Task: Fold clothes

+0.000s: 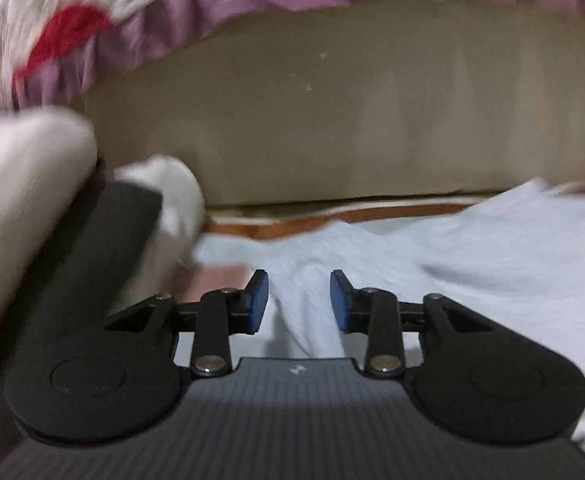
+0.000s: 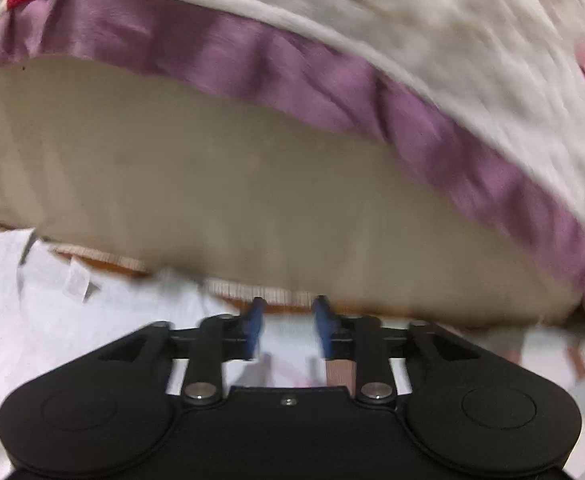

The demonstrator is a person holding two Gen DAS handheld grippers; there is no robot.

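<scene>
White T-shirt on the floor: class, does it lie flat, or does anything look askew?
The white cotton T-shirt is not flat: a raised crease runs between the left gripper pads. Both views are blurred.

No readable text, brand or number in either view. The white garment [image 2: 32,320] has a small neck tag [image 2: 75,280], too blurred to read. A tiny pale mark on the left gripper's body [image 1: 294,369] is illegible.
</scene>
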